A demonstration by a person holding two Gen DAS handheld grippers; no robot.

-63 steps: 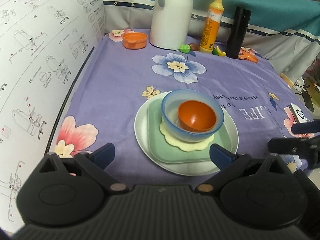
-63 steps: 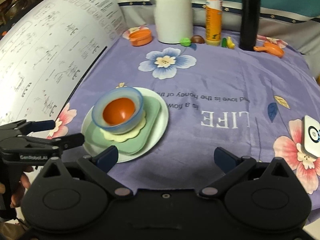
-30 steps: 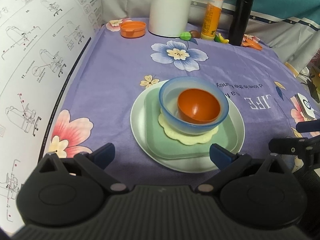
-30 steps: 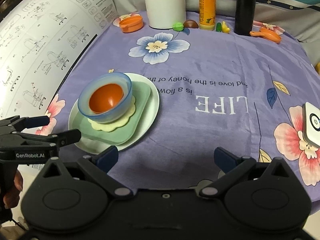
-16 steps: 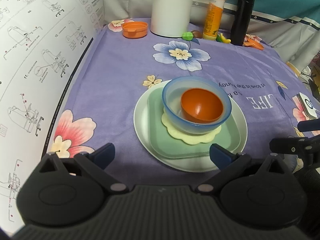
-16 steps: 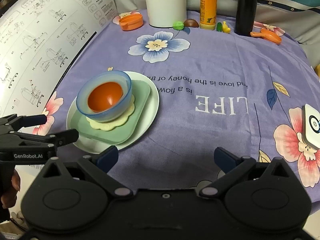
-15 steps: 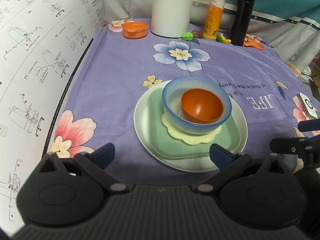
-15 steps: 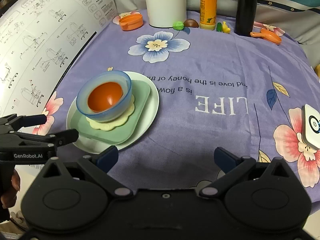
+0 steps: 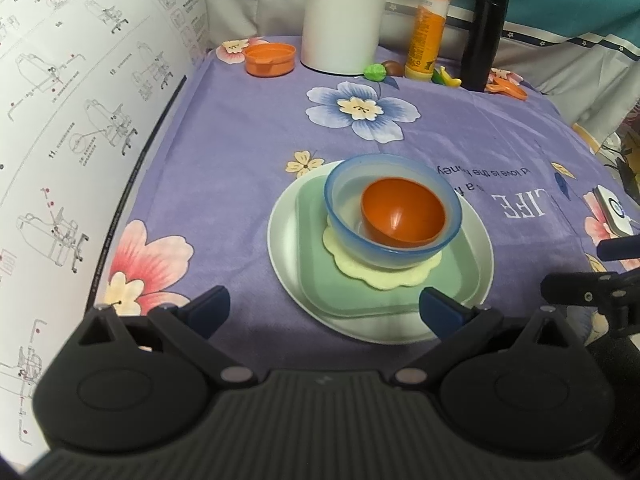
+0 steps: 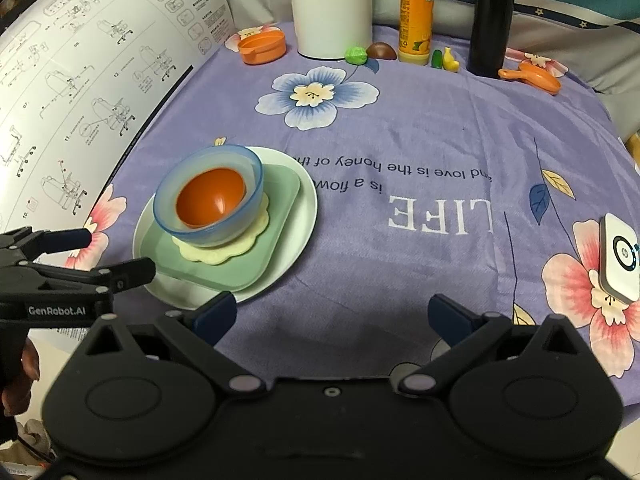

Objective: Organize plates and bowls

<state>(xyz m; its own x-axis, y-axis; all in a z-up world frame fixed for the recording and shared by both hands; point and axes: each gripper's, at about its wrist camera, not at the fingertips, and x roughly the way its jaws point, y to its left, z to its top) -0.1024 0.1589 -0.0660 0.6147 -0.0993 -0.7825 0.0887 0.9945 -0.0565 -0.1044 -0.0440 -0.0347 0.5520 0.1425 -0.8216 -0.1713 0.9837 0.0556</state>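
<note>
The left gripper (image 9: 322, 310) has its fingers (image 9: 208, 310) spread wide and holds nothing. Just ahead of them, nearer the right finger, sits the stack: a white plate (image 9: 286, 252) on the purple cloth (image 9: 240, 140), a green tray (image 9: 316, 280) on the plate, a pale yellow mat (image 9: 352, 266) on the tray, a blue bowl (image 9: 340, 216) on the mat, and an orange bowl (image 9: 404, 216) tilted inside the blue one. The right fingertip overlaps the plate's near rim in this view; whether it touches cannot be told.

The right gripper (image 10: 332, 314) is also wide open and empty. From it the stack lies ahead of the left finger, whose tip sits at the plate's near edge, while bare cloth lies between the fingers.

Well ahead of both stand a white jug (image 9: 340, 16), an orange bottle (image 9: 428, 24), a black flask (image 9: 484, 40) and a small orange dish (image 9: 270, 60). A printed sheet (image 9: 80, 100) curves along the left side.
</note>
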